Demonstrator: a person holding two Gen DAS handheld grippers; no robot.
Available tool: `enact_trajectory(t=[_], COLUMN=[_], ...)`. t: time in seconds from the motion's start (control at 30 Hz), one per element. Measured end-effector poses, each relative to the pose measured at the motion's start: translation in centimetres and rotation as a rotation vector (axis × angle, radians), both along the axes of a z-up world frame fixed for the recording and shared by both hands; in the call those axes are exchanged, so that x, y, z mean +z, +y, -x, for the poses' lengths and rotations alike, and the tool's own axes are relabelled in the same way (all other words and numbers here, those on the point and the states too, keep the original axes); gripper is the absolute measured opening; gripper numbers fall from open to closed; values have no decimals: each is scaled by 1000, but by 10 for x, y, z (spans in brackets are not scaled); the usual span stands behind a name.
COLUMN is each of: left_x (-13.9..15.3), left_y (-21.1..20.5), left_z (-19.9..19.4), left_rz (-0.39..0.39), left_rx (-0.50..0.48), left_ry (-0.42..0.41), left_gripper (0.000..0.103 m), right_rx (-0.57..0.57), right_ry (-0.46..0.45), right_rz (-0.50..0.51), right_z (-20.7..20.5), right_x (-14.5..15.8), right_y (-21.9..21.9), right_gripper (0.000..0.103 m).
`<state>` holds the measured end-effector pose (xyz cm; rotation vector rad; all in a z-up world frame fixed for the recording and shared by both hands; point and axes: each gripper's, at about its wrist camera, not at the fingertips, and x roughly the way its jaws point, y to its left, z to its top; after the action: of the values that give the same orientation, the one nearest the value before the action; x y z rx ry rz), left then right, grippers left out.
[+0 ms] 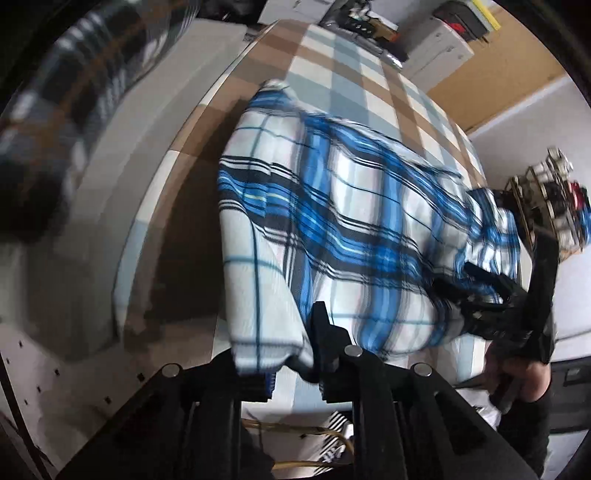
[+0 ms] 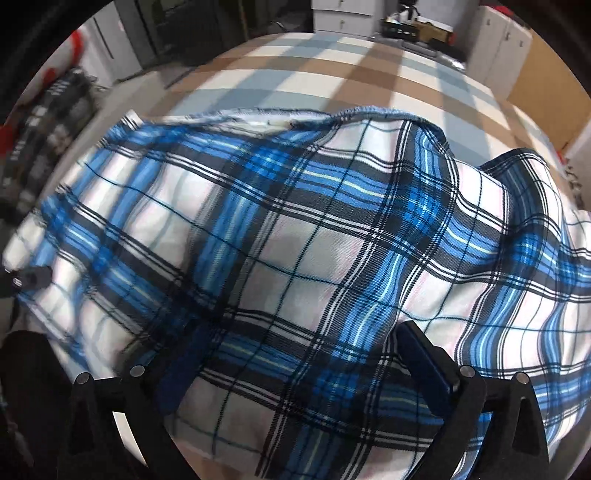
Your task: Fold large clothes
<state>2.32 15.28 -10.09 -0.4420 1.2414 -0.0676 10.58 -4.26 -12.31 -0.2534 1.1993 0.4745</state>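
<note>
Checked bedspread (image 2: 332, 70) under gripper-held (image 1: 291, 354) plaid garment (image 1: 332, 221)

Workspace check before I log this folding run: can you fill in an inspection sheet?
Surface: bed with a brown, grey and white checked cover.
Job's things: blue plaid shirt lifted off the cover, blurred.
Clutter: nothing seen on the cover.
Grippers: left gripper shut on the shirt's corner; right gripper has shirt cloth between its fingers, grip unclear.
Cables: yellow cables under the left gripper.
Surroundings: white cabinets, cardboard.
</note>
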Motion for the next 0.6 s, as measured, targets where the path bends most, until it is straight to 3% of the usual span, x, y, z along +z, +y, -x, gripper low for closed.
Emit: enact_trajectory(t=[0.1, 0.13, 0.17, 0.23, 0.3, 0.4, 0.47, 0.6], left_x=[21, 30, 39, 54, 68, 78, 72, 46], left_y=[-8, -12, -18, -30, -45, -62, -56, -82], left_z=[19, 25, 31, 40, 47, 47, 45, -7], left_rz=[-100, -129, -172, -236, -288, -281, -298, -286], left_rx=[3, 10, 17, 26, 7, -62, -107, -191], left_ry=[-55, -89, -121, -198, -259, -323, -314, -293], left_gripper=[22, 32, 49, 64, 64, 67, 70, 70], right_rx=[-38, -65, -96, -152, -194, -228, -217, -254], right_ry=[-71, -104, -133, -167, -138, -86, -80, -103], right_rz=[-40, -44, -57, -81, -21, 39, 29, -23], right_z=[21, 25, 29, 29, 22, 23, 33, 43], right_x=[23, 30, 39, 46, 34, 5, -8, 0], right_y=[-18, -26, -37, -65, -82, -100, -106, -114], right_gripper=[102, 102, 102, 102, 102, 102, 102, 102])
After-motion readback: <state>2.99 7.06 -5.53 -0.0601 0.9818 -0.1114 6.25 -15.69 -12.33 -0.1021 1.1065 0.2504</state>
